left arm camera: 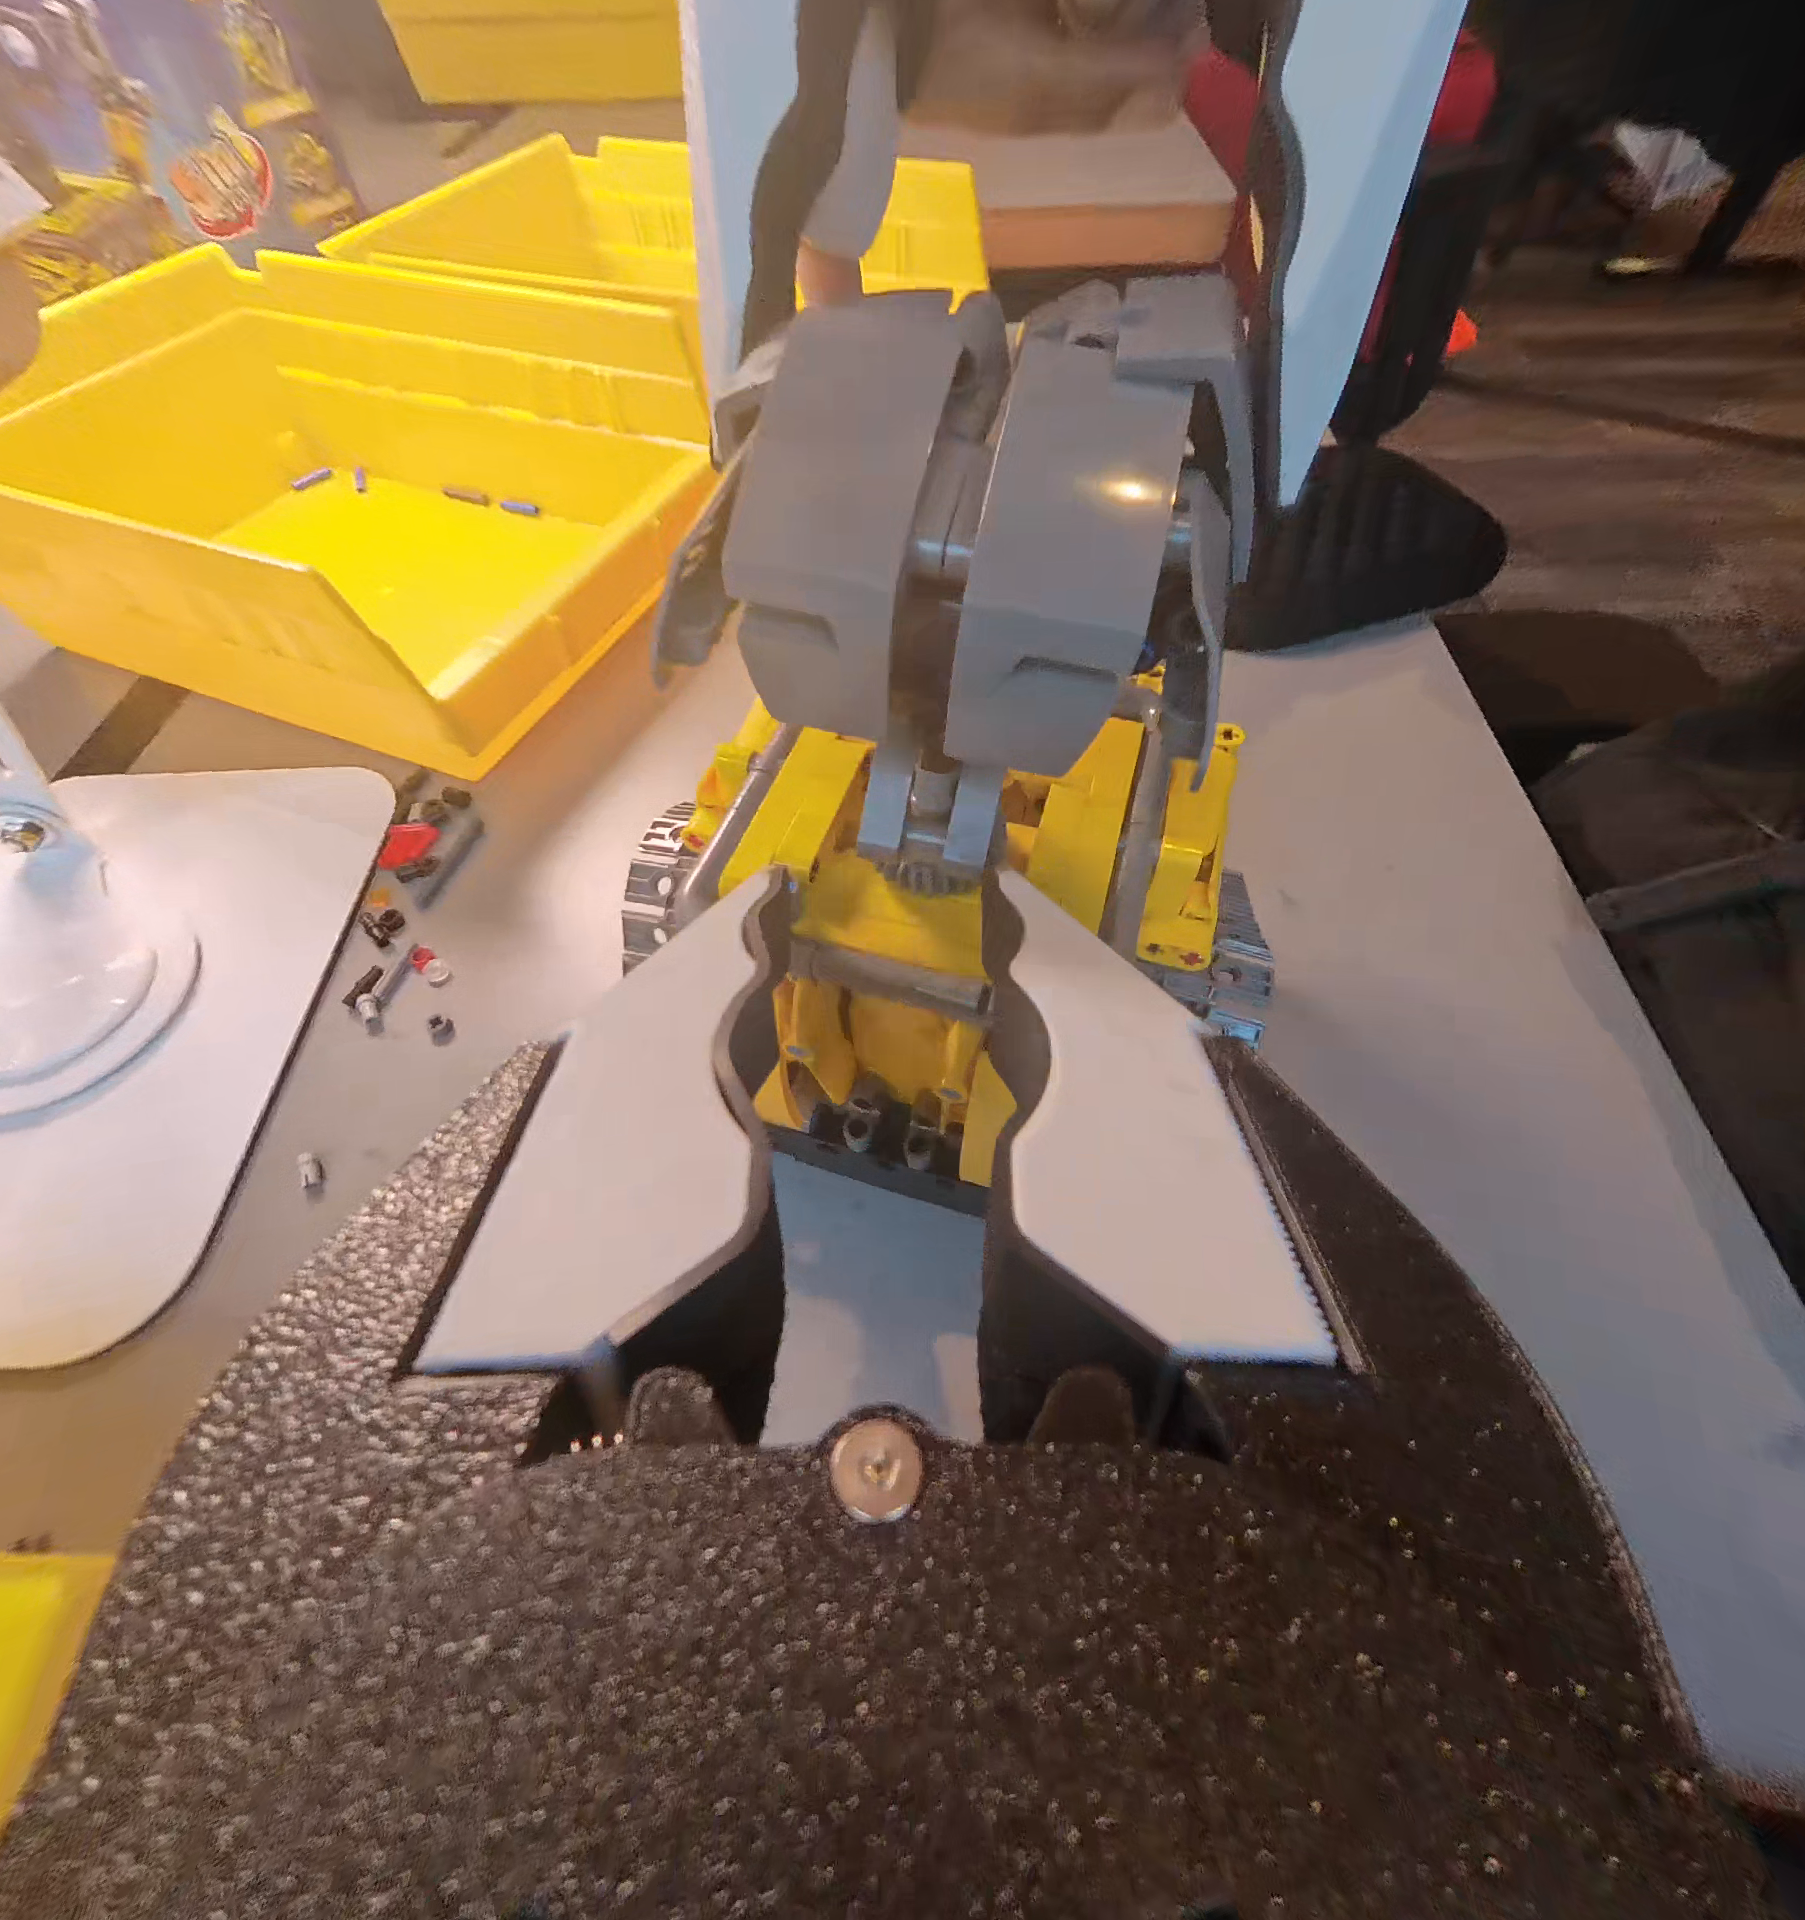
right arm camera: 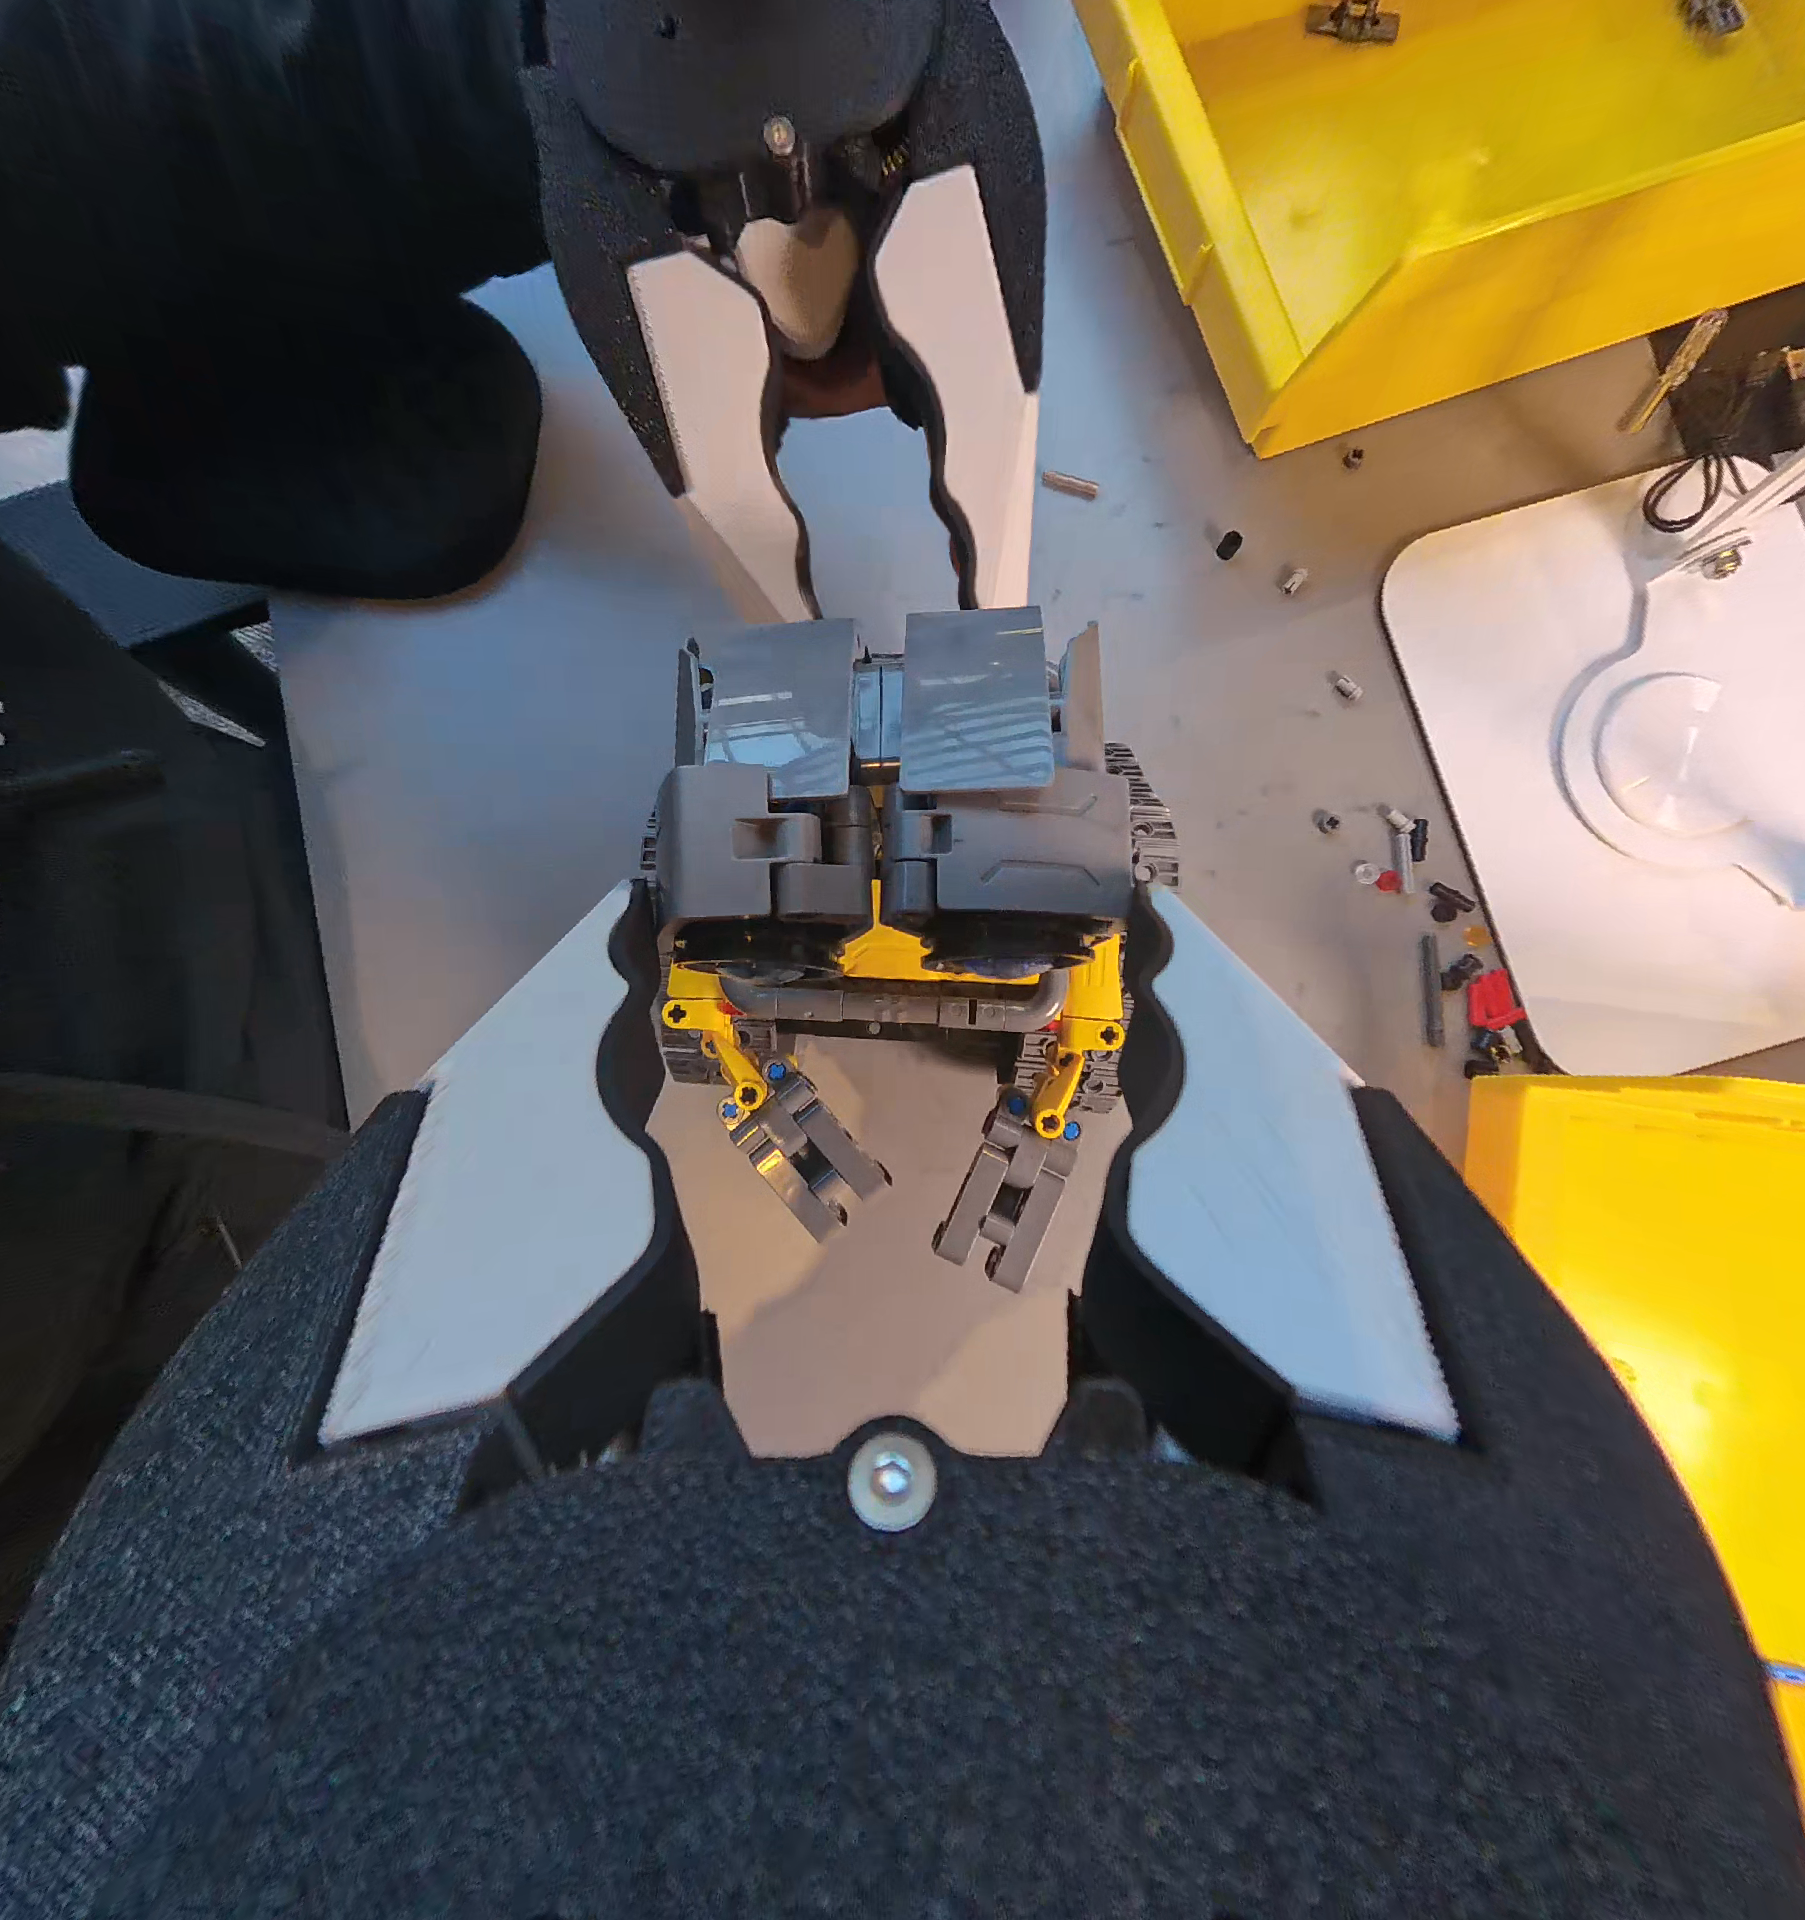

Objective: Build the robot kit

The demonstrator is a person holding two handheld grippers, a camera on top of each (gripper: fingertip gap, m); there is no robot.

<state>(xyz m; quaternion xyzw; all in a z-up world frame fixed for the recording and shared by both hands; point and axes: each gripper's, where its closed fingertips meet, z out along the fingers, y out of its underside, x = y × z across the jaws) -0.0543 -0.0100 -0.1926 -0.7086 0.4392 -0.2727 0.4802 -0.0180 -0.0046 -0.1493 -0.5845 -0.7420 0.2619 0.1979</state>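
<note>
Between both grippers' spread fingers, left gripper (left arm camera: 882, 914) and right gripper (right arm camera: 882, 904), brick-built robot (right arm camera: 893, 862), lower body partly hidden.

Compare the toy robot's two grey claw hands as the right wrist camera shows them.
The claw on the picture's left slants down toward the right; the claw on the picture's right slants down toward the left, so their tips lean toward each other. The left-side one sits slightly higher in the picture. Both are grey, hang from yellow arms on the brick robot, and lie between the right gripper's open fingers.

Brick robot (right arm camera: 893, 883) glossy plastic; claw (left arm camera: 887, 904) base rough, matt.
</note>
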